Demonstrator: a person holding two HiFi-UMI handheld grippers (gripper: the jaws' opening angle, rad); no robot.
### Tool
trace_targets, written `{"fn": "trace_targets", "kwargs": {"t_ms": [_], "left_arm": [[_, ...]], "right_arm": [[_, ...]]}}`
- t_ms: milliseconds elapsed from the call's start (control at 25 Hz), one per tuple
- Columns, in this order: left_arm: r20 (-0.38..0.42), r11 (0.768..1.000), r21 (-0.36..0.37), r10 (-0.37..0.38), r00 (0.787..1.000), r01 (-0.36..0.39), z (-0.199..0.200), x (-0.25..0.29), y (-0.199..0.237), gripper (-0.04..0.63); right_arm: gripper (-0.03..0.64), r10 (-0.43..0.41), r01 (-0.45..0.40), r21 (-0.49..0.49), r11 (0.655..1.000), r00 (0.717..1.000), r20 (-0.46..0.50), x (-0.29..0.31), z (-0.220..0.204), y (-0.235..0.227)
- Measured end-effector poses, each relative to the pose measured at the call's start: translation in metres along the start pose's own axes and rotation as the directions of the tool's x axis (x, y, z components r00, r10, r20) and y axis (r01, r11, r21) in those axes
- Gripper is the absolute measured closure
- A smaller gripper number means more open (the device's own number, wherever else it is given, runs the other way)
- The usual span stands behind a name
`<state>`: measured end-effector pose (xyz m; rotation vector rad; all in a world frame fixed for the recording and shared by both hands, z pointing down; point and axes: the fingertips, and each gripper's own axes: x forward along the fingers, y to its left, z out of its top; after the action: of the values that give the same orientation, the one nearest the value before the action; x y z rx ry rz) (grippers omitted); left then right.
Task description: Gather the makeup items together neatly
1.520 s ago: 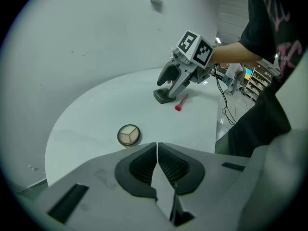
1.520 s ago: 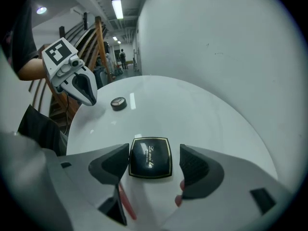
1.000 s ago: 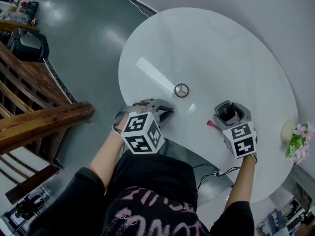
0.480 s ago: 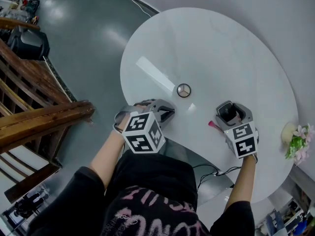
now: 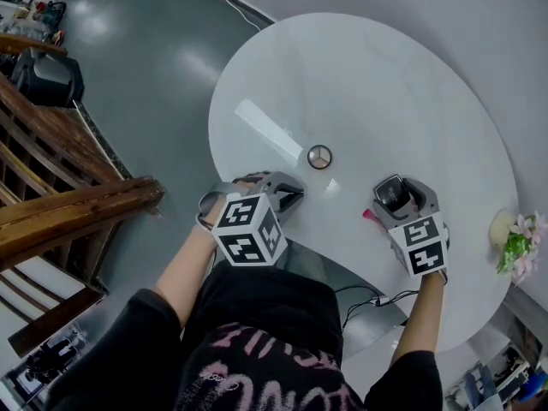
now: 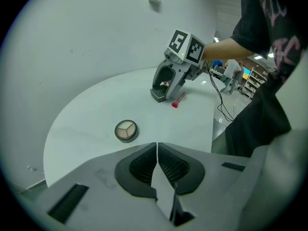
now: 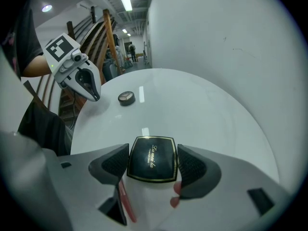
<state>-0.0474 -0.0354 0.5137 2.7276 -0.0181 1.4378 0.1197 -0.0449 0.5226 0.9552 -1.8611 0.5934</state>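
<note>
The black compact (image 7: 150,160) is squeezed by the right gripper (image 7: 153,151) at the white bench's (image 5: 385,84) near edge; a pink stick (image 6: 177,100) is seen just beside it; the round eyeshadow pot (image 5: 319,157) is seen farther off; the left gripper (image 6: 157,145) is pressed together on nothing.

Only legible text: gold script, roughly "La mei la", on the lid of the black compact (image 7: 152,159). The line under it is too small. Pink lettering on the person's black top (image 5: 257,375) is unreadable.
</note>
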Motion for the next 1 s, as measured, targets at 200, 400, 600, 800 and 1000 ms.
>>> {"fn": "trace_targets", "kwargs": {"t_ms": [200,400,600,800,1000], "left_arm": [[0.004,1.0,-0.007,0.004,1.0,-0.004,-0.002,-0.002,0.0,0.577],[0.001,1.0,-0.026,0.013,1.0,-0.013,-0.01,-0.007,0.002,0.577],[-0.001,0.998,-0.05,0.027,1.0,-0.027,-0.019,-0.012,0.005,0.577],[0.0,0.997,-0.071,0.039,0.999,-0.039,-0.025,-0.016,0.006,0.577],[-0.003,0.995,-0.093,0.047,0.999,-0.047,-0.032,-0.02,0.006,0.577]], "right_arm": [[0.257,0.016,-0.016,-0.022,1.0,1.0,0.014,0.001,0.011,0.009],[0.258,0.04,-0.037,-0.06,0.997,0.998,0.043,0.006,0.03,0.023],[0.258,0.071,-0.065,-0.1,0.993,0.996,0.059,0.014,0.05,0.041],[0.262,0.104,-0.093,-0.144,0.985,0.992,0.068,0.021,0.064,0.057],[0.262,0.143,-0.132,-0.188,0.973,0.989,0.047,0.03,0.07,0.074]]}}
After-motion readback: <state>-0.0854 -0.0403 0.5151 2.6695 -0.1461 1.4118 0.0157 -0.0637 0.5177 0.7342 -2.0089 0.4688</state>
